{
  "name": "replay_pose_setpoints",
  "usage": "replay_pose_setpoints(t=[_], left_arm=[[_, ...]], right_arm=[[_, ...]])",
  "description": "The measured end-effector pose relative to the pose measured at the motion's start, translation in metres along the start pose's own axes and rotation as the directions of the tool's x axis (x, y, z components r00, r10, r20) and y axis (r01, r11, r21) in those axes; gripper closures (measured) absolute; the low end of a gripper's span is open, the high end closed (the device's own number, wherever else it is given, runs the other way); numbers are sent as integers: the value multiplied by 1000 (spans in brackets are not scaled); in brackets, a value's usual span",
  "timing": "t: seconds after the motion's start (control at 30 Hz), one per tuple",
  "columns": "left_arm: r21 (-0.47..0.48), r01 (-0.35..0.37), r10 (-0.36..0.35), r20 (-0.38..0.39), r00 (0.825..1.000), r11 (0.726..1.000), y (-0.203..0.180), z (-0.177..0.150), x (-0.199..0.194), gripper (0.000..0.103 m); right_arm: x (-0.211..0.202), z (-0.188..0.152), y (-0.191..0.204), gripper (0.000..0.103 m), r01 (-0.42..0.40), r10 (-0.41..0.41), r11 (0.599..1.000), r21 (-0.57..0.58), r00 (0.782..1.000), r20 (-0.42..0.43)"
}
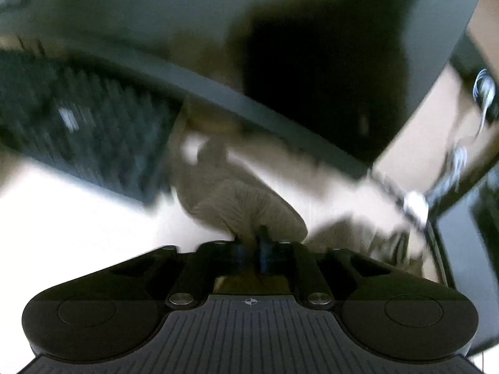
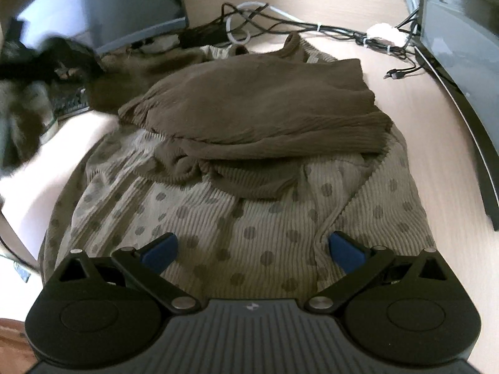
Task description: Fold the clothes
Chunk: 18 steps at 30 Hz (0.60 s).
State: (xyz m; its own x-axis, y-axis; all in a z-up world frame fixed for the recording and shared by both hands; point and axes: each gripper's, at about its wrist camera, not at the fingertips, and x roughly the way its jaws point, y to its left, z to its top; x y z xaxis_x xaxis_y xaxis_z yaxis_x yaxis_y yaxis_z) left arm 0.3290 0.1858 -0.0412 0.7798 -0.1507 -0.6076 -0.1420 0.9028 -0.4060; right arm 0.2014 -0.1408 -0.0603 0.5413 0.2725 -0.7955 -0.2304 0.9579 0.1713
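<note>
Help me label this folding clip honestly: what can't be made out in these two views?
- Left wrist view: motion blur smears everything; the dark ridged object can't be identified.
- Left wrist view: which part of the beige cloth the left gripper pinches is hidden by its fingers.
- Right wrist view: the dotted garment's near hem is covered by the right gripper.
- Right wrist view: the brown garment hides what lies beneath.
- Right wrist view: the far left edge is blurred.

Sweater [image 2: 255, 109] atop garment [image 2: 237, 233] (cables [image 2: 280, 25] behind).

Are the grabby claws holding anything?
The left gripper is shut on a bunched bit of beige fabric; which part is too blurry. The right gripper is open, holding nothing.
</note>
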Motion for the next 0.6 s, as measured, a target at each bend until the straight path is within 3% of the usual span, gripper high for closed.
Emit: replay_pose_setpoints(t=[0.1, 0.17, 0.23, 0.3, 0.43, 0.47, 0.5, 0.57, 0.6], left_arm=[[16, -47, 44, 146, 988, 999, 13, 21, -49, 99], [28, -73, 67, 171, 983, 997, 23, 31, -67, 99], [39, -93, 86, 167, 982, 995, 36, 33, -75, 99], [37, -118, 111, 148, 983, 992, 49, 29, -77, 99], [-8, -123, 123, 101, 987, 992, 76, 14, -81, 99], [-18, -129, 130, 93, 987, 991, 82, 12, -80, 99], [-26, -135, 137, 85, 987, 990, 87, 10, -80, 99], [-20, -140, 141, 77, 987, 990, 93, 9, -79, 99], [-17, -142, 143, 73, 987, 990, 95, 9, -78, 99]], right_arm=[[1, 8, 2, 0, 0, 1, 999, 43, 1000, -29], [-5, 14, 7, 2, -15, 15, 997, 73, 1000, 5], [-15, 21, 36, 7, 62, -54, 996, -70, 992, 116], [-19, 28, 71, 8, 165, -108, 954, -251, 968, 227], [12, 48, 119, 19, 172, -71, 897, -407, 965, 252], [24, 53, 129, 36, 160, -59, 888, -431, 969, 238], [37, 58, 138, 61, 160, -65, 876, -455, 974, 218], [55, 67, 142, 84, 174, -95, 865, -471, 978, 186], [50, 75, 135, 88, 214, -122, 852, -477, 969, 217]])
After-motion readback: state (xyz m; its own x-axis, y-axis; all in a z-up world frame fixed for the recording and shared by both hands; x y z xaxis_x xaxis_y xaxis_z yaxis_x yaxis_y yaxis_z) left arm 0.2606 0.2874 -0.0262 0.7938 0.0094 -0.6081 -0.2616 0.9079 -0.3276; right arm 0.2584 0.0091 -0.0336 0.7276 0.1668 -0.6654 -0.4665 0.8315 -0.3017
